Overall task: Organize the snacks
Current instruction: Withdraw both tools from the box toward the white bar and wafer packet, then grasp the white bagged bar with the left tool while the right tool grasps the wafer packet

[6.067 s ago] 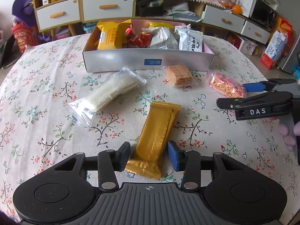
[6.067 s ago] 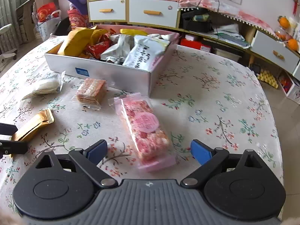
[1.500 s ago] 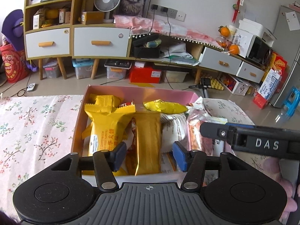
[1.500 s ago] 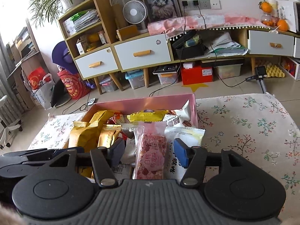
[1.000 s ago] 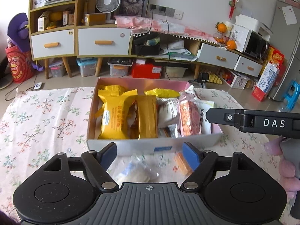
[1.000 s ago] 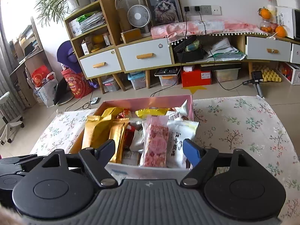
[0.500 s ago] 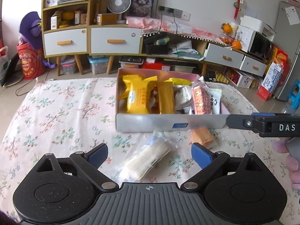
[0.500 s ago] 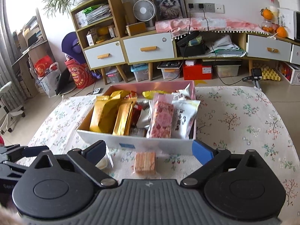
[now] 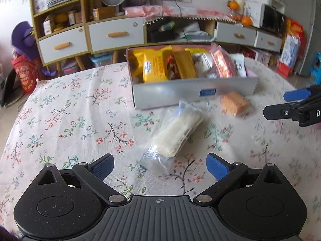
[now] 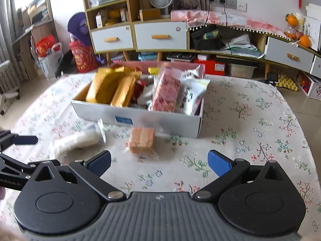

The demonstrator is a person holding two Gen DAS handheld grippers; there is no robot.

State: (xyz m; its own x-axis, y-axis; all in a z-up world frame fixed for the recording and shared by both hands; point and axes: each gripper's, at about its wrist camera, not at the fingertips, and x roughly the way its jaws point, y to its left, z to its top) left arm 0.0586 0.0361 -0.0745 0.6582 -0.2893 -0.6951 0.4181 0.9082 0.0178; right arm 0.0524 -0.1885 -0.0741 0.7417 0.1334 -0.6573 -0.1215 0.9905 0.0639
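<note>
Cardboard box (image 9: 192,93) is filling; 2 packets are waiting: white packet (image 9: 176,134) ahead of left gripper (image 9: 159,165), wafer packet (image 10: 142,140) ahead of right gripper (image 10: 159,163), both gaping wide and empty, the right's jaws opening.

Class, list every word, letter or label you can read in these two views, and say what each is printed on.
"D": on the right claw, cut off by the left view's edge; its jaws are opening, nothing between them.
"enRobot.AI": on the left claw, cut off by the right view's edge.
Too blurred to read: the blue label on the box, and the print on the snack packs.
</note>
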